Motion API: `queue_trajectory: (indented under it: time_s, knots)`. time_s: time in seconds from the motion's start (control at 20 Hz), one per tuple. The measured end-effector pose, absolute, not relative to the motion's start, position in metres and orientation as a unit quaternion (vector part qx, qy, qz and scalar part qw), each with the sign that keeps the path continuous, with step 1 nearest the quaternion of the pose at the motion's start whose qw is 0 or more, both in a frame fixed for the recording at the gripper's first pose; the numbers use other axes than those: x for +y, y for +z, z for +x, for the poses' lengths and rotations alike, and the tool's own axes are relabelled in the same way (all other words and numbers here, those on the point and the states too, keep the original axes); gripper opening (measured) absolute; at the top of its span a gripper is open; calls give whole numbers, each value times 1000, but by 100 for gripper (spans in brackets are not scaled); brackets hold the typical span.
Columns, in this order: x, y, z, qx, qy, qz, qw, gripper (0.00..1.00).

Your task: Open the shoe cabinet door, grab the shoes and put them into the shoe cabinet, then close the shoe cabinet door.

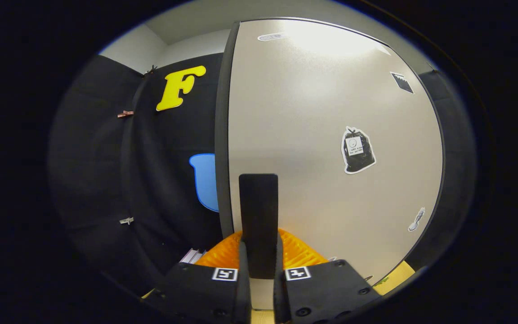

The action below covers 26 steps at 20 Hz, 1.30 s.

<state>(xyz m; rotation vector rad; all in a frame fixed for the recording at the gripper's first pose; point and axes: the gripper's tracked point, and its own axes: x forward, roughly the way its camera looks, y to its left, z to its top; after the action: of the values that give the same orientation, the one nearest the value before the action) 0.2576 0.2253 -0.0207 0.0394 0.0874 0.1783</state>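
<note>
backdrop: black cloth booth wall [160, 180] hangs beyond the fingers on the left side, with small clips pinned to it; pale wall and ceiling show above it.
cabinet door: shoe cabinet door [313, 135], a pale, smooth panel with a dark edge band, stands right ahead of the fingers and looks shut (no gap into the cabinet can be seen).
door marks: black bag-shaped sticker [357, 150] sits on the panel up and to the right of the fingertips; a small shoe-shaped sticker [416, 219] lies lower, near the door's right edge; 2 more small stickers sit near the top of the door.
gripper: gripper [259, 180] has its 2 fingers pressed together into 1 dark upright bar, closed with nothing held between them; the tips reach up against the view of the door, near its left edge, though actual contact cannot be told.
below the fingers: orange ribbed part [299, 252] fans out behind the finger bases.
shoes: cannot be made out from this angle.
</note>
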Motion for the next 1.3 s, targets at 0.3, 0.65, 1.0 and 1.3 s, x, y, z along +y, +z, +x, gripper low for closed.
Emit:
queue_trajectory:
  time_s: [0.3,0.65,1.0,1.3]
  knots:
    - [219,-6,201,45,135,21,990,23]
    - [181,2,137,46,180,36,982,23]
    - [129,3,88,44,176,32,983,23]
    - [79,7,63,48,146,47,987,22]
